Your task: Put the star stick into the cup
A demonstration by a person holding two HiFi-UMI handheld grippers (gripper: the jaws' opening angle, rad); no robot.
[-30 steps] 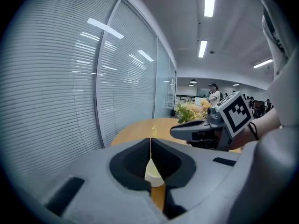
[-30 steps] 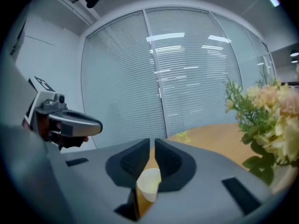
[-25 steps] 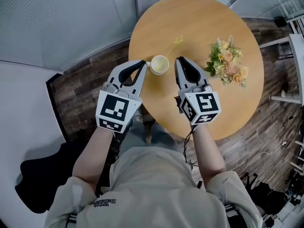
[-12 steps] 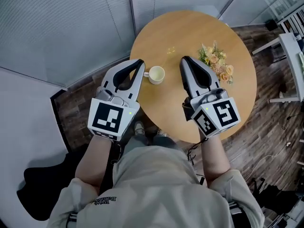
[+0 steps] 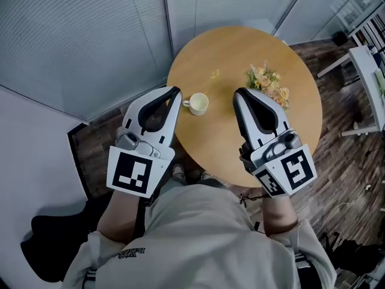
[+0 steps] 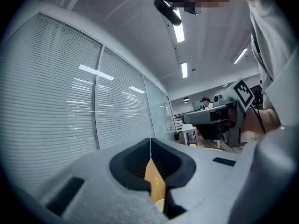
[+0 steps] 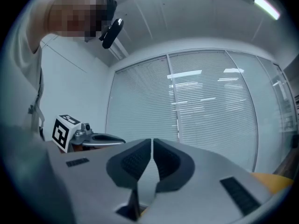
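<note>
A small yellow star stick (image 5: pixel 215 74) lies flat on the round wooden table (image 5: pixel 240 47), beyond a pale cup (image 5: pixel 197 103) that stands near the table's near-left edge. My left gripper (image 5: pixel 175 91) is held high, left of the cup, jaws shut with nothing in them. To the right of the cup my right gripper (image 5: pixel 239 92) hangs above the table, also shut and empty. The left gripper view shows the shut jaws' tips (image 6: pixel 150 141), with a strip of table wood in the slit below them. In the right gripper view, the tips (image 7: pixel 152 142) meet against window blinds.
A bunch of pale flowers (image 5: pixel 267 83) lies on the table's right side. Window blinds (image 5: pixel 78 35) run behind the table. Dark wood floor (image 5: pixel 343 155) surrounds it, with white furniture (image 5: pixel 367 71) at the far right. The person's torso fills the lower head view.
Both grippers have drawn back toward the person and risen, so the table and cup look smaller and farther. Both stay shut and empty. The star stick and cup have not moved on the table.
</note>
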